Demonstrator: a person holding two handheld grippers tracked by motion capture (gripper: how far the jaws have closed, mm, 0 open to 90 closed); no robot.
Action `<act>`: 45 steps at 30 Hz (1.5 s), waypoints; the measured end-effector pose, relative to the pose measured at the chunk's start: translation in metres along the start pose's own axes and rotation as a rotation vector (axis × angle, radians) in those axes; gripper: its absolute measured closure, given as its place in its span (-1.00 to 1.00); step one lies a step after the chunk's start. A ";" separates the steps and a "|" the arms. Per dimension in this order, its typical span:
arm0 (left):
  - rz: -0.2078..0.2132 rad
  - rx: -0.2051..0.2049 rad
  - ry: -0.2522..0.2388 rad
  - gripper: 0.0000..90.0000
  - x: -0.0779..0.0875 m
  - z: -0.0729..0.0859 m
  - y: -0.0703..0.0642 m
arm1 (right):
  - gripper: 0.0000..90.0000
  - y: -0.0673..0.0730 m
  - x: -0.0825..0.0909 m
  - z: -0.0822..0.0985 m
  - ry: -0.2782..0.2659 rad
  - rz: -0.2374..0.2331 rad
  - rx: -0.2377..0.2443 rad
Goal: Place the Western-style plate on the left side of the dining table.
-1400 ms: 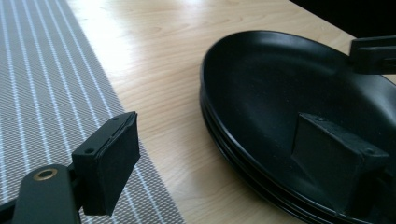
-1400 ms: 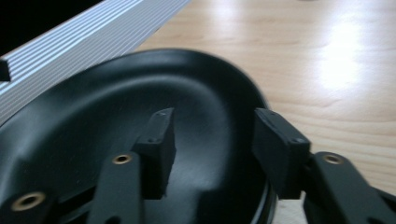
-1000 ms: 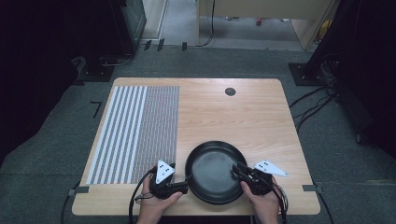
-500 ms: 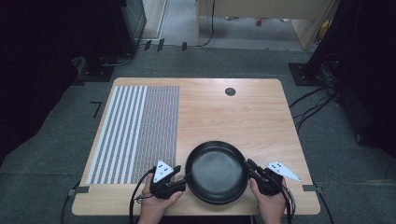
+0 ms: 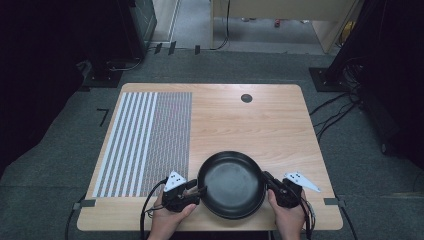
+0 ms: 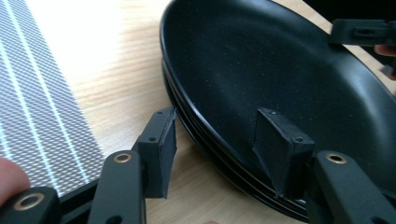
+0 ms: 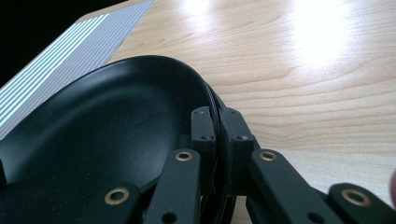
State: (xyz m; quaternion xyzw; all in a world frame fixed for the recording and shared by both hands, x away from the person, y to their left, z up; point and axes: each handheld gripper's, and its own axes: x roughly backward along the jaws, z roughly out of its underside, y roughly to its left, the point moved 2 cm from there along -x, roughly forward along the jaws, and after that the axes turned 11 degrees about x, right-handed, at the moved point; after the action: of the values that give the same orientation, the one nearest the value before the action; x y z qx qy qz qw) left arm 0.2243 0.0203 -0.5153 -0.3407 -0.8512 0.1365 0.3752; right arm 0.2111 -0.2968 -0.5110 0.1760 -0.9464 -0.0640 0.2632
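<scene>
- High view: wood table (image 5: 260, 120) on grey carpet (image 5: 60, 150), dark room. Striped mat (image 5: 147, 142) covers the table's left part; small black disc (image 5: 246, 98) near the far edge. Black pan (image 5: 231, 184) sits at the near edge, centre.
- Left gripper view: left hand-held gripper (image 6: 217, 140) has its jaws apart, straddling the pan (image 6: 289, 79) rim, one pad outside, one inside.
- Right gripper view: right hand-held gripper (image 7: 217, 126) is clamped on the pan (image 7: 93, 135) rim, pads (image 7: 202, 123) nearly together.
- Versus 1 s ago: pan sits about the same; right hand-held gripper has shifted outward along the rim.
</scene>
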 end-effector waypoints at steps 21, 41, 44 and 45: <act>0.093 0.160 0.060 0.32 0.010 -0.011 0.008 | 0.86 0.012 -0.013 0.003 0.031 -0.098 -0.053; 0.090 0.190 0.075 0.39 0.031 -0.018 0.021 | 0.67 0.031 -0.025 -0.003 0.178 -0.170 0.009; 0.110 0.199 0.079 0.39 0.031 -0.018 0.024 | 0.65 0.034 -0.028 -0.008 0.209 -0.155 0.015; 0.119 0.206 0.081 0.40 0.030 -0.018 0.025 | 0.65 0.036 -0.030 -0.009 0.218 -0.144 0.010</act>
State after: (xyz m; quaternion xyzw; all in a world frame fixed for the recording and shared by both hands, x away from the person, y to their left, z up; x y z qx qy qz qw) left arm 0.2342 0.0585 -0.4989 -0.3552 -0.7952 0.2315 0.4335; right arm 0.2288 -0.2529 -0.5097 0.2508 -0.8974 -0.0583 0.3583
